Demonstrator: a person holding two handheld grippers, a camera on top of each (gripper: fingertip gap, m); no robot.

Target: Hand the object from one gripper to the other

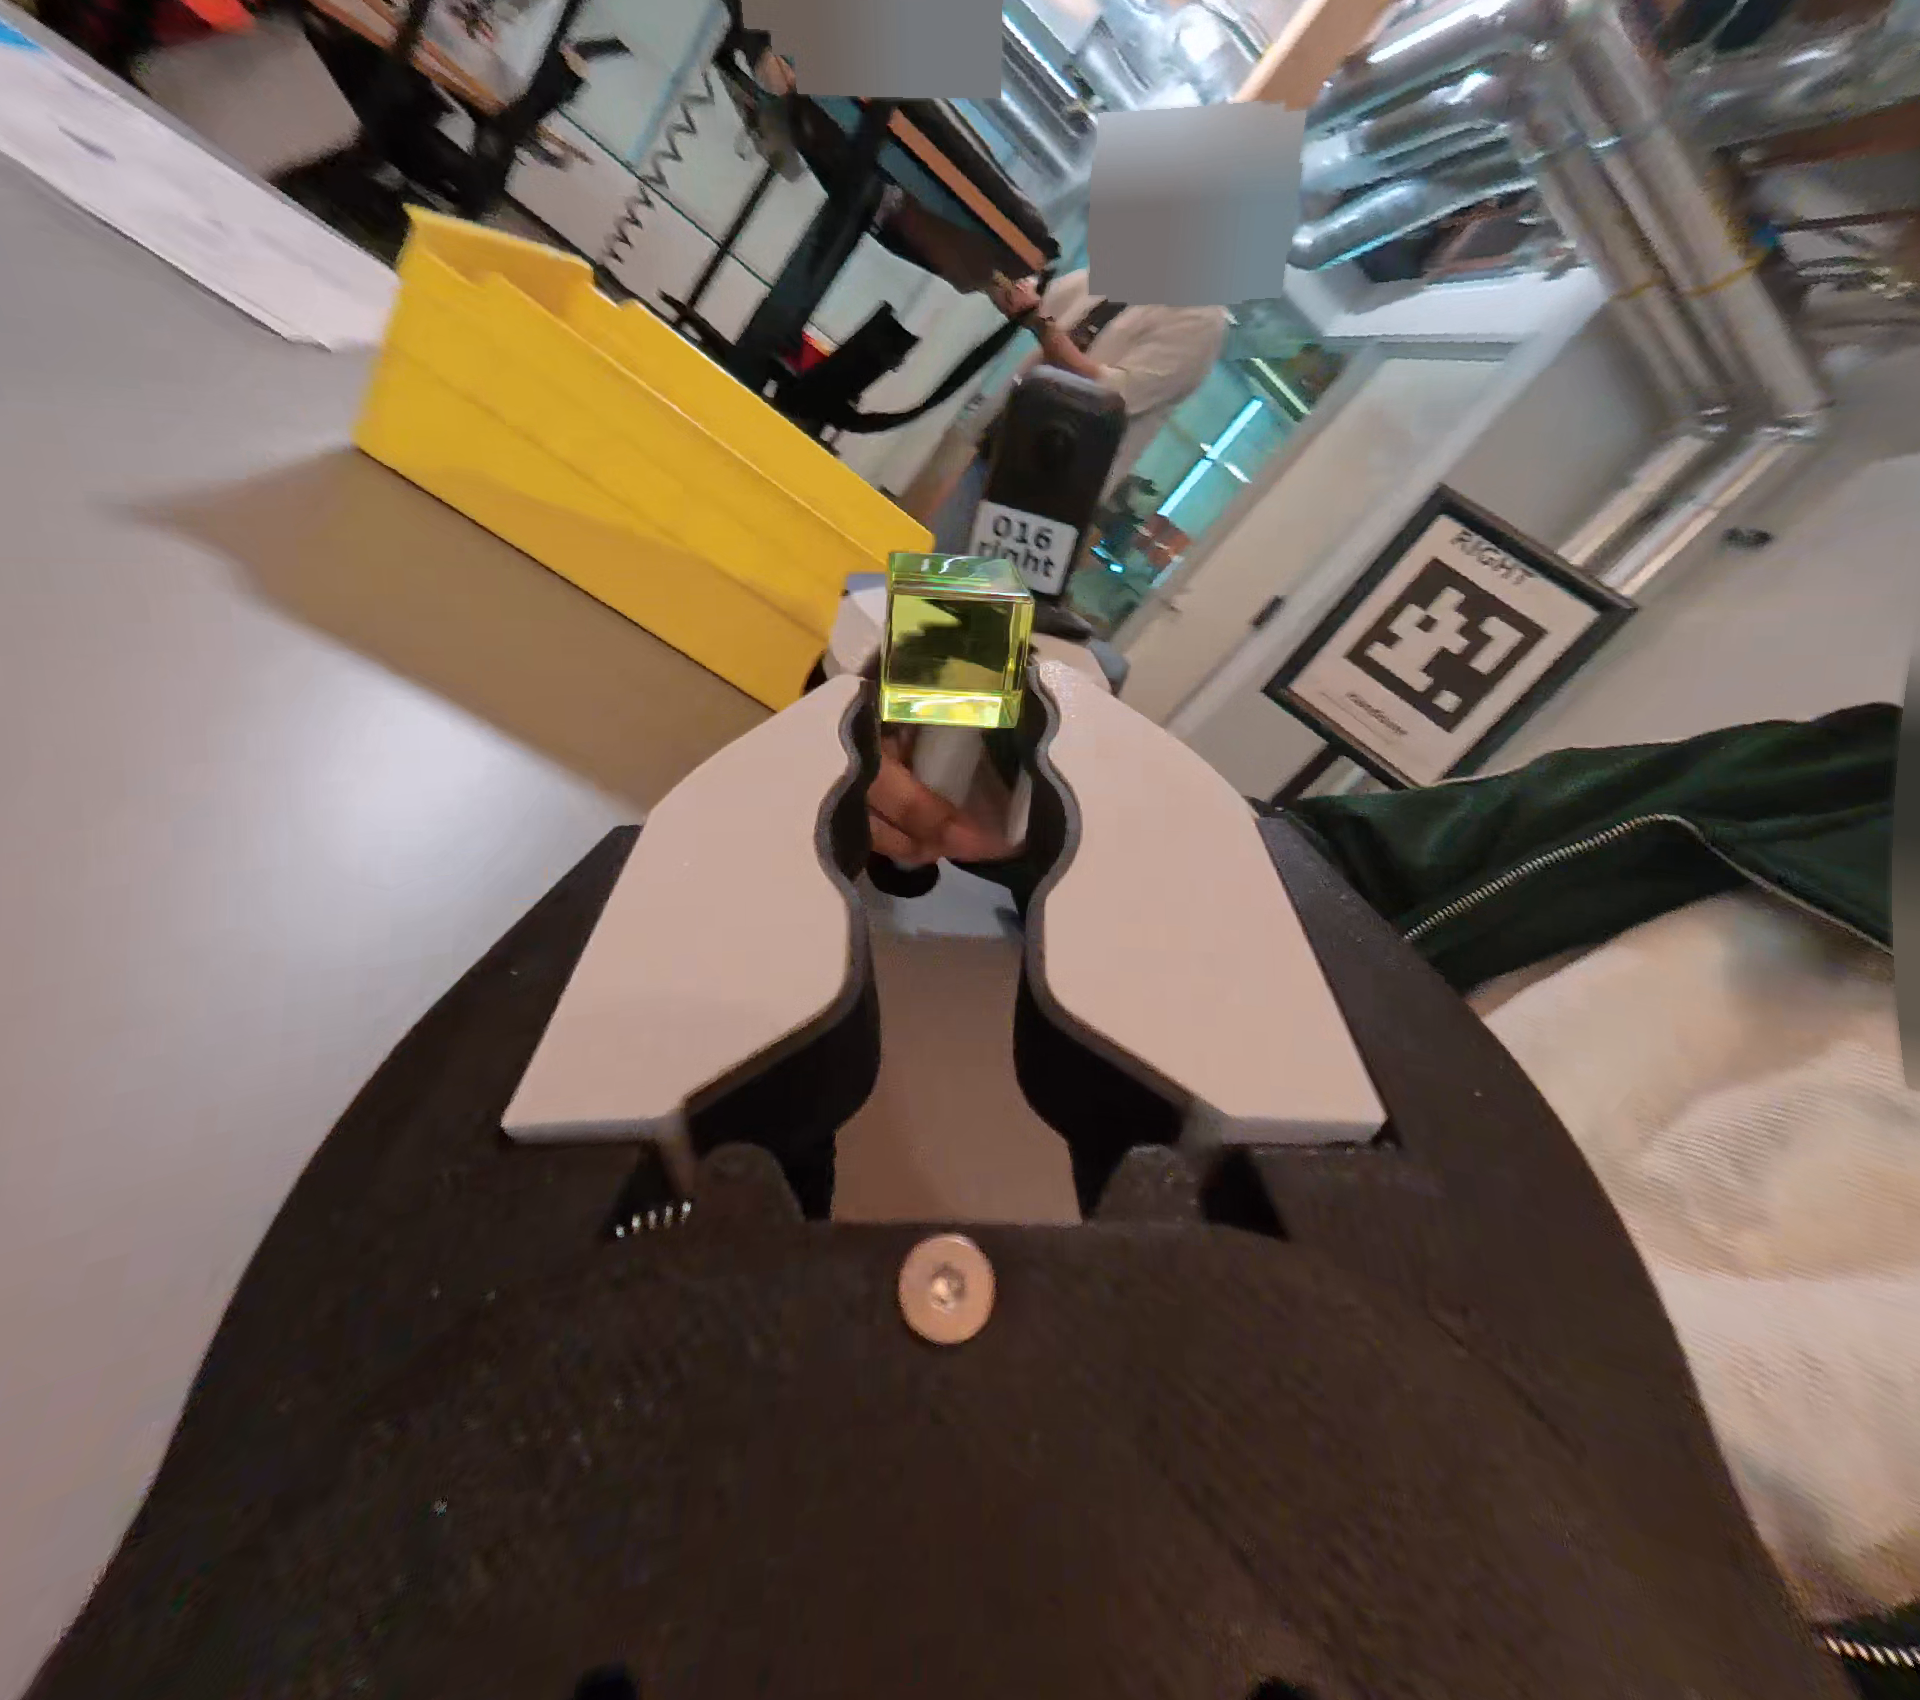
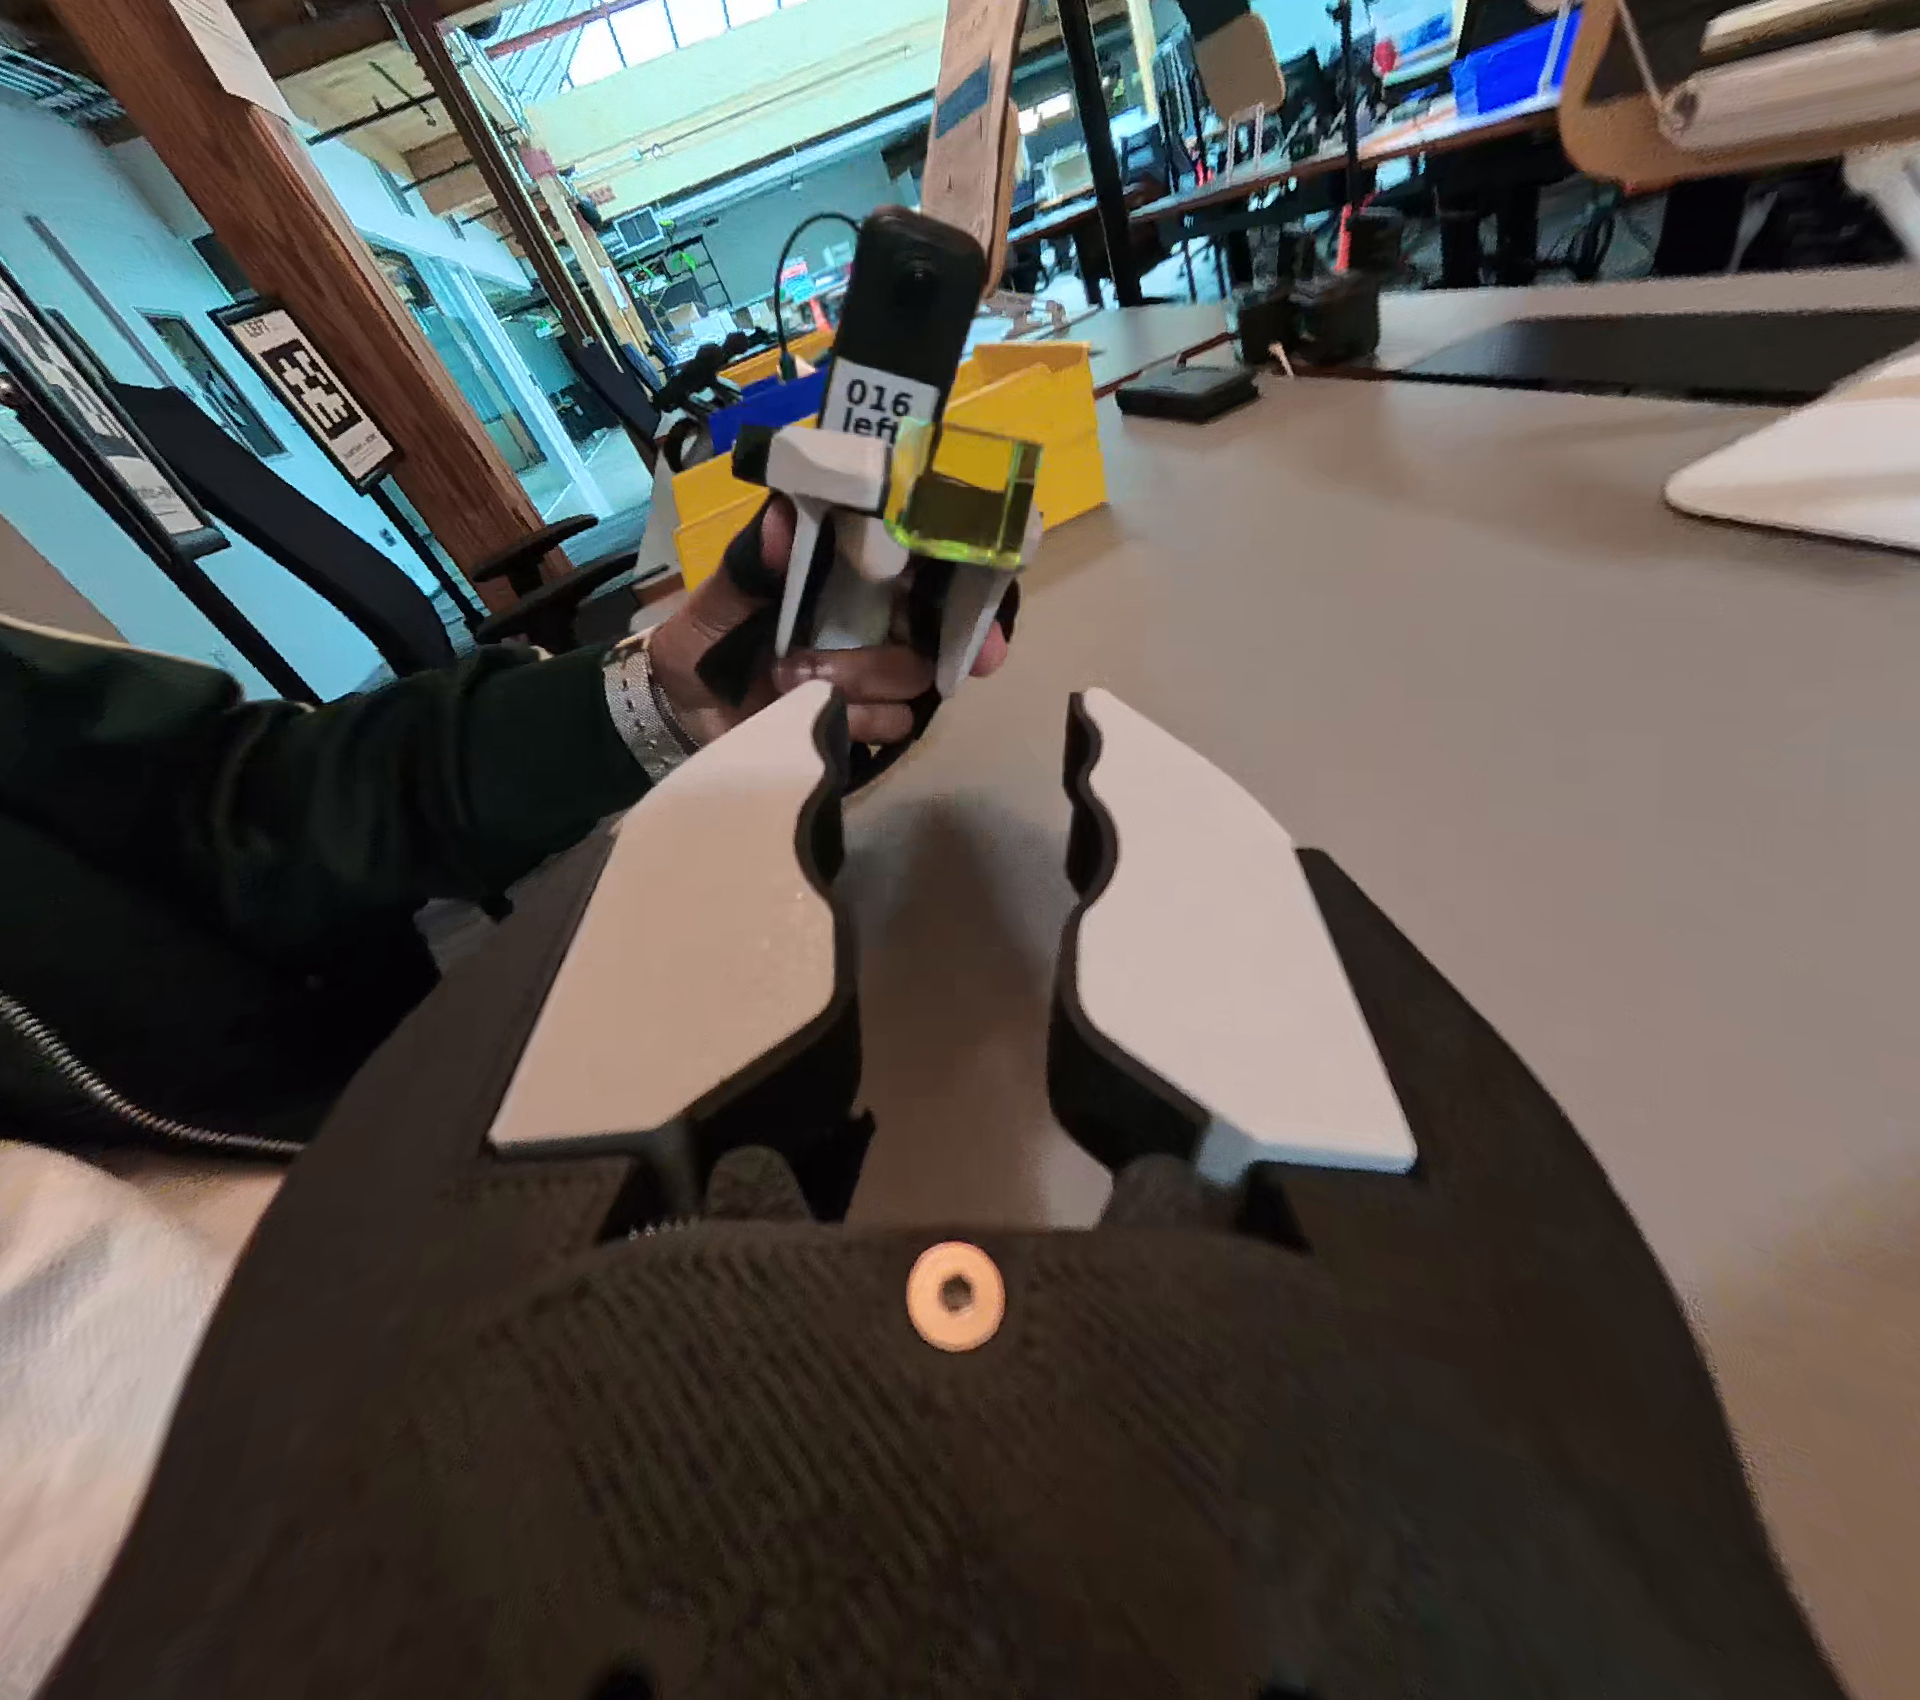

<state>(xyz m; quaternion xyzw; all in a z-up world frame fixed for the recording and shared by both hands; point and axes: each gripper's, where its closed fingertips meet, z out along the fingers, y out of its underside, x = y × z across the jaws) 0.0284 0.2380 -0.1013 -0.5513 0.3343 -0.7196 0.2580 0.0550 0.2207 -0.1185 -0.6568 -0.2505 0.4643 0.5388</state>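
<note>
Gripping a clear green cube at the tips of my left gripper, fingers shut on it, my right gripper facing it w/ fingers apart, nothing in them, cube raised over grey table, yellow bins behind.

Each wrist camera looked forward along its own fingers — facing each other closely, sharing the yellow bins.

cube | clear yellow-green block, glossy faces | sitting upright, lifted above table | being pinched at tips of left hand-held gripper
</note>
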